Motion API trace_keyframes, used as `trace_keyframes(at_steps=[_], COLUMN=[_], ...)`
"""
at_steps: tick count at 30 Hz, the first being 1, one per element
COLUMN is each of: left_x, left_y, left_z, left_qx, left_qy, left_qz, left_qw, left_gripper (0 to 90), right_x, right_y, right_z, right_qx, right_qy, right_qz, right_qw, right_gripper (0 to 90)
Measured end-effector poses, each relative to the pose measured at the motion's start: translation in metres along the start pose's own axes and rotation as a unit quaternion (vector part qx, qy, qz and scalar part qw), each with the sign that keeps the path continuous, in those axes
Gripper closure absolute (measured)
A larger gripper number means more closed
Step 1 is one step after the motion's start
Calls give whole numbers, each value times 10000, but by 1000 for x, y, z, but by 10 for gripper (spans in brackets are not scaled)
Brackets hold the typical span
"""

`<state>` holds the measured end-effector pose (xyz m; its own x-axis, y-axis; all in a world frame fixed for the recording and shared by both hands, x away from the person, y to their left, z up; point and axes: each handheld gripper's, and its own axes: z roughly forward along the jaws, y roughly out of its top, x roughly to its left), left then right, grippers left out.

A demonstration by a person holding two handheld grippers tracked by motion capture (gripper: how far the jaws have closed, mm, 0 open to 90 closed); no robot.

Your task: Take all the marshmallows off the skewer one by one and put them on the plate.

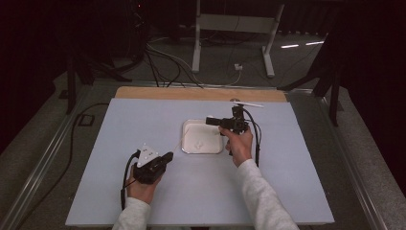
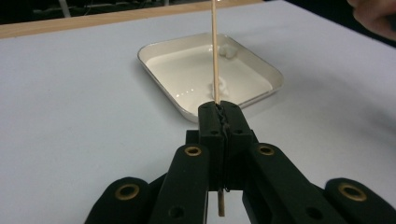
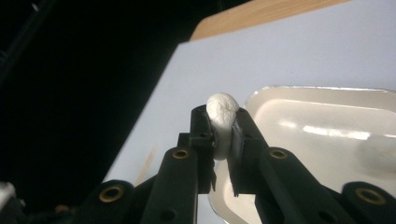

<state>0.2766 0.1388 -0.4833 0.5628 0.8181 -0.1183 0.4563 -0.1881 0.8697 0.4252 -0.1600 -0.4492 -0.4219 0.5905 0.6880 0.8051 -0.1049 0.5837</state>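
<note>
Holding a marshmallow [image 3: 222, 122] in the right gripper [image 3: 223, 128]: fingers [image 3: 203, 135] are pinching it from both sides and squashing it a little, with its top bulging out above the tips. In the high view that gripper [image 1: 214, 121] is hanging over the far right corner of the tray [image 1: 187, 143], pointing left, with the right hand [image 1: 238, 143] gripping it from the near side.

Left gripper [image 2: 219, 114] is clamping a thin wooden skewer [image 2: 215, 51]; fingers [image 2: 208, 126] are sitting almost fully together on it. The skewer is running out past the tips toward the tray [image 2: 159, 70], and its short end is sticking out behind the fingers. In the high view the left gripper [image 1: 165, 157] is sitting on the worktop [image 1: 287, 191] near and left of the tray, aimed right and far, with the left hand [image 1: 141, 187] under it.

Tray is lying mid-worktop, white and shallow, with two more marshmallows in it: one [image 2: 229, 51] at the far edge, one [image 2: 219, 86] nearer the middle. The second one is blurred, so its shape is unclear. The skewer is crossing in front of the tray without touching either piece, as far as I can tell.
</note>
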Motion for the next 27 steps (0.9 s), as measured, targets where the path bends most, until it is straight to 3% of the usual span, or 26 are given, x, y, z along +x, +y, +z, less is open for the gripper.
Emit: trace_keyframes(at_steps=[8,16,21,27], left_x=[-2,-4,-3,0], left_y=[0,2,8,20], left_z=[9,12,16,25], left_qx=[57,10,-43,-152], left_qy=[37,69,134,193], left_qz=[-130,-215,-274,-444], left_qw=[9999,9997,9995,9987], left_gripper=[900,900,900,900], right_x=[-5,-7,-10,-5], right_y=[-8,-13,-16,-16], right_z=[8,16,16,9], right_qx=[194,474,437,314], right_qy=[-421,-1017,-1027,-990], right_qz=[-291,-673,-634,-777], right_qw=[9985,9914,9917,9916], right_gripper=[742,470,363,262])
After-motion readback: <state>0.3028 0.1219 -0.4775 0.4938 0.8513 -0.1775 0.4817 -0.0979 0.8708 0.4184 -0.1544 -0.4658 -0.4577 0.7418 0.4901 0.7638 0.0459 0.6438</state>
